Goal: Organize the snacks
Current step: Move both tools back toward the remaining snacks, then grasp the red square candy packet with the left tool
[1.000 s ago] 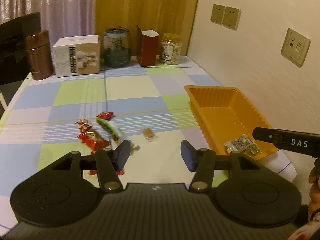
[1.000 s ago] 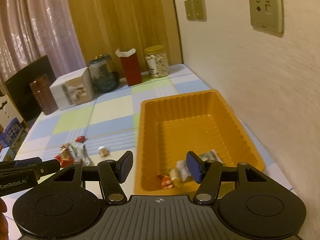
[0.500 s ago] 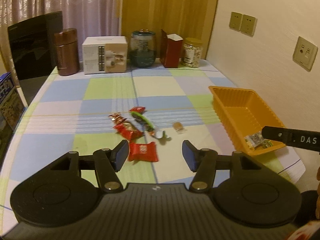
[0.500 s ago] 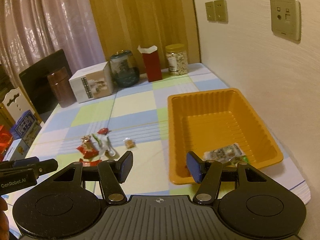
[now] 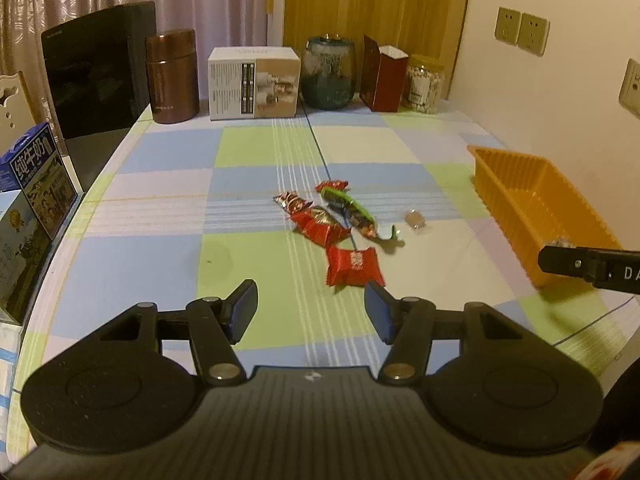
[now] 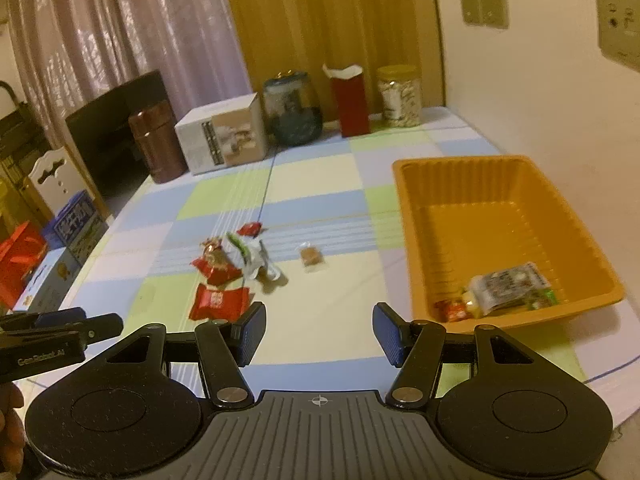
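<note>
Several wrapped snacks lie in a loose heap mid-table: a red packet [image 5: 352,266] [image 6: 219,301] nearest me, red foil candies [image 5: 318,224], a green-and-white wrapper [image 5: 352,210] [image 6: 244,254] and a small brown candy [image 5: 415,218] [image 6: 312,257] off to the right. An orange tray [image 5: 532,204] [image 6: 436,240] stands by the wall and holds a silver packet [image 6: 508,286] and small candies. My left gripper [image 5: 311,312] hangs open and empty just short of the red packet. My right gripper [image 6: 319,334] is open and empty over bare cloth between the heap and the tray.
Along the table's back edge stand a brown canister [image 5: 172,76], a white box [image 5: 254,82], a glass jar [image 5: 330,74], a red carton [image 5: 382,74] and a nut jar [image 5: 425,84]. Milk cartons [image 5: 28,216] crowd the left edge. The wall with sockets runs along the right.
Both grippers have drawn back toward the table's near edge and swung left. The snack heap now sits ahead of the left gripper; the tray has slid to the right in both views.
</note>
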Tool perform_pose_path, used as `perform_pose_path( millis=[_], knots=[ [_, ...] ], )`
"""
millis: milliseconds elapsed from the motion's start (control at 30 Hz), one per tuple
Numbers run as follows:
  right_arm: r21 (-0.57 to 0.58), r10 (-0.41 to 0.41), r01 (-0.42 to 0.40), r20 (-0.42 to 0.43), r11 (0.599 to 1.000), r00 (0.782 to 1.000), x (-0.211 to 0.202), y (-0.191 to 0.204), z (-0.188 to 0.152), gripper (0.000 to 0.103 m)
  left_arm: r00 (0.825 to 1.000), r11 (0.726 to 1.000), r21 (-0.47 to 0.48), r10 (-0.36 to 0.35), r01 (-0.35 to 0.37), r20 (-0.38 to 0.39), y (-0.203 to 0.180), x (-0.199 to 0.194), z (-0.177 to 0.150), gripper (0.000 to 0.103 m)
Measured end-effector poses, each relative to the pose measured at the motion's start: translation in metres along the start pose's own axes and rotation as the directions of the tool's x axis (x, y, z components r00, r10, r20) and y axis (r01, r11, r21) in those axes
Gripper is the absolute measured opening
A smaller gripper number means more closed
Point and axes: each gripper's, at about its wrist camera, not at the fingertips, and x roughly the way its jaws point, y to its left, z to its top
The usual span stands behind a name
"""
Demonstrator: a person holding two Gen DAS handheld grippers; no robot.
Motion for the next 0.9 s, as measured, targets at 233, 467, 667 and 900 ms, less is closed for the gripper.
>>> perform_pose_path(
  millis=[233, 467, 667, 900],
  knots=[
    [-0.012, 0.013, -0.014, -0.040, 1.000, 0.999, 0.028, 0.003, -0.010, 0.059, 0.998, 0.995, 0.091, -0.048, 0.051, -0.028, -0.001, 0.031, -0.004, 0.055],
    [-0.012, 0.026, -0.027, -0.062, 1.000, 0.998, 0.058, -0.002, -0.015, 0.059, 0.992, 0.987, 0.098, -0.120, 0.124, -0.050, -0.005, 0.076, -0.002, 0.060],
    [-0.016, 0.038, -0.040, -0.069, 0.999, 0.997, 0.083, -0.009, -0.015, 0.059, 0.987, 0.985, 0.093, -0.139, 0.146, -0.081, -0.009, 0.117, 0.000, 0.060],
    [-0.033, 0.051, -0.053, -0.065, 0.998, 0.997, 0.103, -0.009, -0.013, 0.059, 0.977, 0.979, 0.055, -0.191, 0.197, -0.092, -0.011, 0.143, 0.006, 0.060]
  ],
)
